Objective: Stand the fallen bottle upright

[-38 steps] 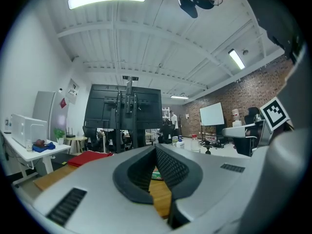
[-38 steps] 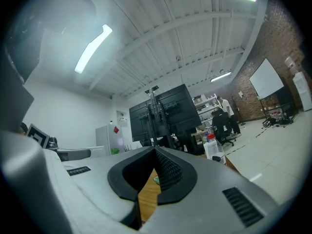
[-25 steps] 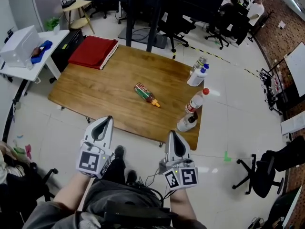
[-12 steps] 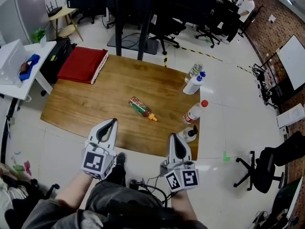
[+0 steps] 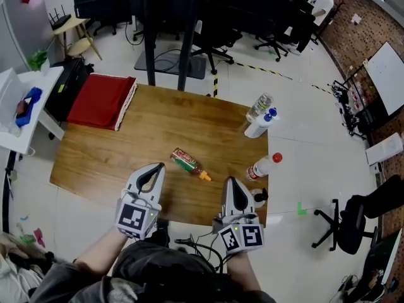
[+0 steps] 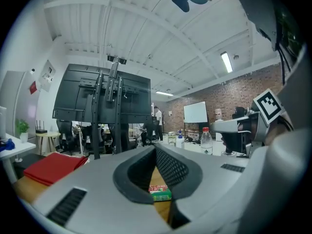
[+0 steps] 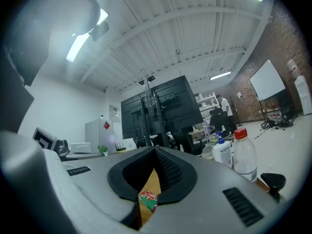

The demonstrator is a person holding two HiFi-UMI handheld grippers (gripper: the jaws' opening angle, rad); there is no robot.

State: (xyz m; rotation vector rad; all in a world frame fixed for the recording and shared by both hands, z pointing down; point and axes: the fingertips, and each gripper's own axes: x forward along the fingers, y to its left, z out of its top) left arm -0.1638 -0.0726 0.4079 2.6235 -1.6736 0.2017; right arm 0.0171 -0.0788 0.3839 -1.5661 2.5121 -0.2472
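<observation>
The fallen bottle (image 5: pixel 187 163) lies on its side in the middle of the wooden table (image 5: pixel 113 160), red-green label up, orange cap pointing right and toward me. My left gripper (image 5: pixel 155 168) is over the table's near edge, just left of the bottle and short of it, shut and holding nothing. Farther right, my right gripper (image 5: pixel 230 182) sits at the near edge, also shut and bare. Through the left gripper's (image 6: pixel 155 147) shut jaws the bottle's label (image 6: pixel 160 191) shows ahead. The right gripper (image 7: pixel 155 150) frames the bottle (image 7: pixel 147 200) the same way.
Upright bottles stand along the table's right side: a red-capped one (image 5: pixel 262 167), a black-capped one (image 5: pixel 255 197) by the near corner, a white one with a blue cap (image 5: pixel 260 125) and a clear one (image 5: pixel 260 106). A red folded cloth (image 5: pixel 101 101) covers the far left corner.
Both grippers have moved forward from the floor side to the table's near edge, closing on the fallen bottle. Both jaws stayed shut; the bottle has not moved.
</observation>
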